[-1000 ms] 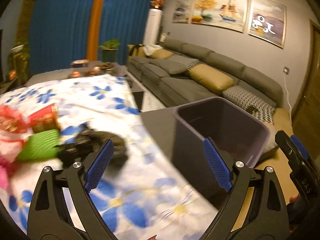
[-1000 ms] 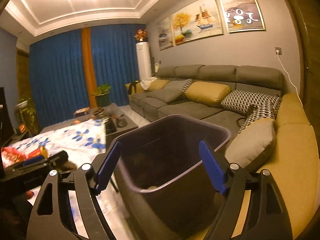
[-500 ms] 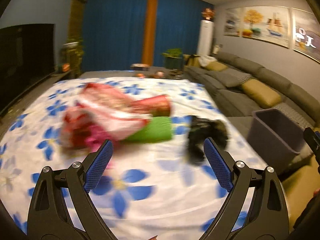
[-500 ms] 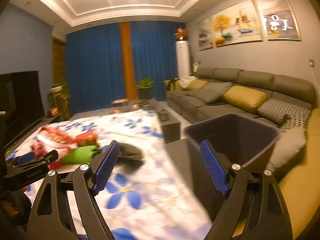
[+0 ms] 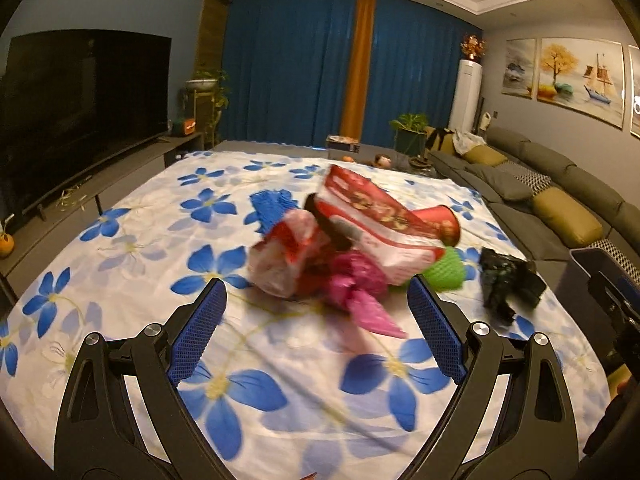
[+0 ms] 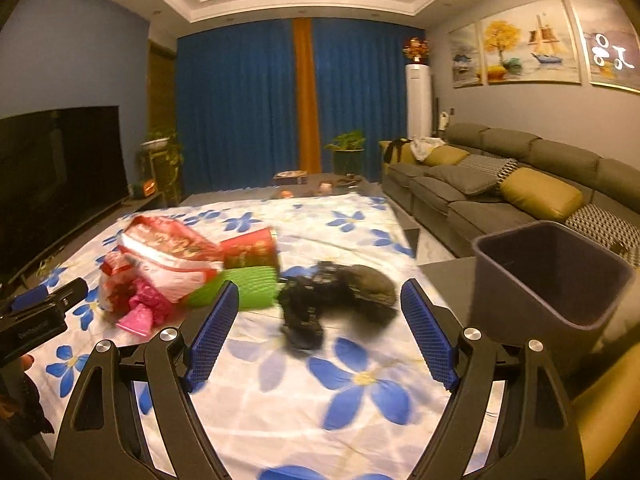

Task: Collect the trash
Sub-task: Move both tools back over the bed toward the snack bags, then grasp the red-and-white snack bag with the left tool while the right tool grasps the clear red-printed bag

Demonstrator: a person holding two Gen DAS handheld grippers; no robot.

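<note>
- Lay in a loose heap on the flowered cloth [image 5: 120,248]: a red-and-white snack bag [image 5: 380,216], a crumpled pink wrapper [image 5: 356,284], a red paper cup [image 5: 440,224] and a green ribbed cup [image 5: 448,268] on their sides, touching one another.
- Sat just to the right of the heap, near the green cup in the right wrist view [image 6: 248,288]: a black crumpled wad [image 6: 320,296].
- Showed behind the heap, partly hidden by the bag: something blue and ribbed [image 5: 272,204].
- Stood off the cloth's right edge, upright and open-topped: a dark grey bin [image 6: 560,276], with the grey sofa [image 6: 500,188] just behind it.
- Stretched along the left wall: a dark TV screen [image 5: 80,96].
- Hovered before the heap: left gripper [image 5: 316,336], jaws spread wide, nothing between the pads, touching nothing.
- Hovered before the black wad: right gripper [image 6: 320,340], jaws likewise wide apart and empty, clear of the cloth.
- Blurred throughout, so wrapper print unreadable.
</note>
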